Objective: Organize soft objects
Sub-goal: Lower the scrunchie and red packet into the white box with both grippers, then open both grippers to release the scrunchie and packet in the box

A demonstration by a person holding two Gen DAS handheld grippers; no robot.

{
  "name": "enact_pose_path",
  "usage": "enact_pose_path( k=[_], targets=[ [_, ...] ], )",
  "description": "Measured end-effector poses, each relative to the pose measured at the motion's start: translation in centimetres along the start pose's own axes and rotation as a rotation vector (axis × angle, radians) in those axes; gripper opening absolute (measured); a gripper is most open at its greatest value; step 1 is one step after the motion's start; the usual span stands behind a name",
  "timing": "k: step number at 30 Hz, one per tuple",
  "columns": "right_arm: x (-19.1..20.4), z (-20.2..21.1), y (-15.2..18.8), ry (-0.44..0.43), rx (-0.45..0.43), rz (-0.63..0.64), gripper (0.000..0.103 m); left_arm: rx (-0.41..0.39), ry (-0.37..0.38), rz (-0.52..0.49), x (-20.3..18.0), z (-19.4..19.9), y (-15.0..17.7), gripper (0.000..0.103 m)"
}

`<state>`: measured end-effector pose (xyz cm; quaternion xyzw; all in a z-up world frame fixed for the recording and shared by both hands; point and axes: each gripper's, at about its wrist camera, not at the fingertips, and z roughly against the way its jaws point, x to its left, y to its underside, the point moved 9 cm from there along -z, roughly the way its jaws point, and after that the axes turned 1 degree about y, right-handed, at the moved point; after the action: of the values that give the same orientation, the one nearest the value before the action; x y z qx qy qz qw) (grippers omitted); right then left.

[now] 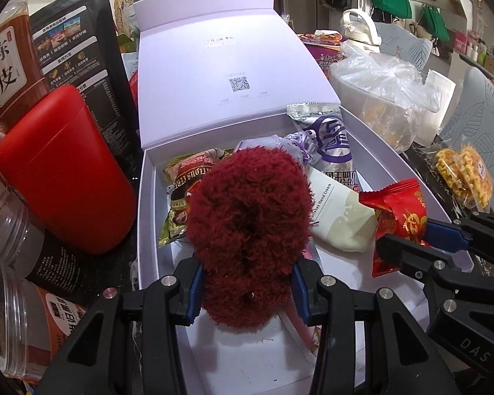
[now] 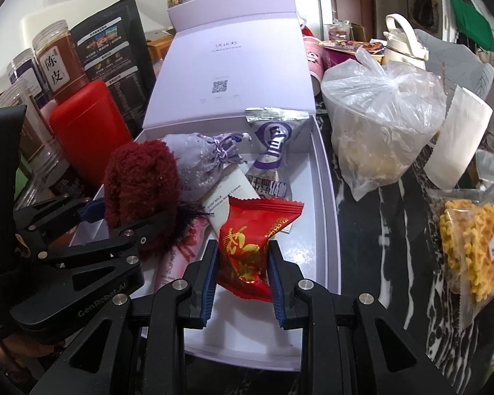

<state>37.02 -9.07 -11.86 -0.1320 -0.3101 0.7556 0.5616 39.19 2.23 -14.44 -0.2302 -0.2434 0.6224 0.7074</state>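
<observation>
My left tongs point(image 1: 247, 293) clamp the fuzzy dark-red plush ball point(image 1: 247, 217), my right tongs point(image 2: 243, 279) the shiny red foil packet point(image 2: 253, 240). Both hang over the open pale-lilac box point(image 2: 326, 197), the ball toward its left wall in the right-wrist view.

Left wrist view. The left gripper point(image 1: 247, 291) clamps a dark red fluffy ball point(image 1: 248, 227) between its blue pads, over an open pale lilac box point(image 1: 148, 217). Inside the box lie a green snack bag point(image 1: 178, 191), a hand cream tube point(image 1: 339, 217) and a silver packet point(image 1: 326, 135). At right, the right gripper point(image 1: 421, 243) grips a red packet point(image 1: 398, 217). A red container point(image 1: 66, 171) stands left of the box.
</observation>
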Motion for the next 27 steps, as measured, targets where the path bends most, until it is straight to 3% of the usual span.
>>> enact_pose_path(
  k=[27],
  targets=[
    [-0.3, -2.1, -1.1, 0.046, 0.032, 0.057, 0.029, 0.116, -0.018, -0.009, 0.6, -3.1, -1.4, 0.045]
  ],
)
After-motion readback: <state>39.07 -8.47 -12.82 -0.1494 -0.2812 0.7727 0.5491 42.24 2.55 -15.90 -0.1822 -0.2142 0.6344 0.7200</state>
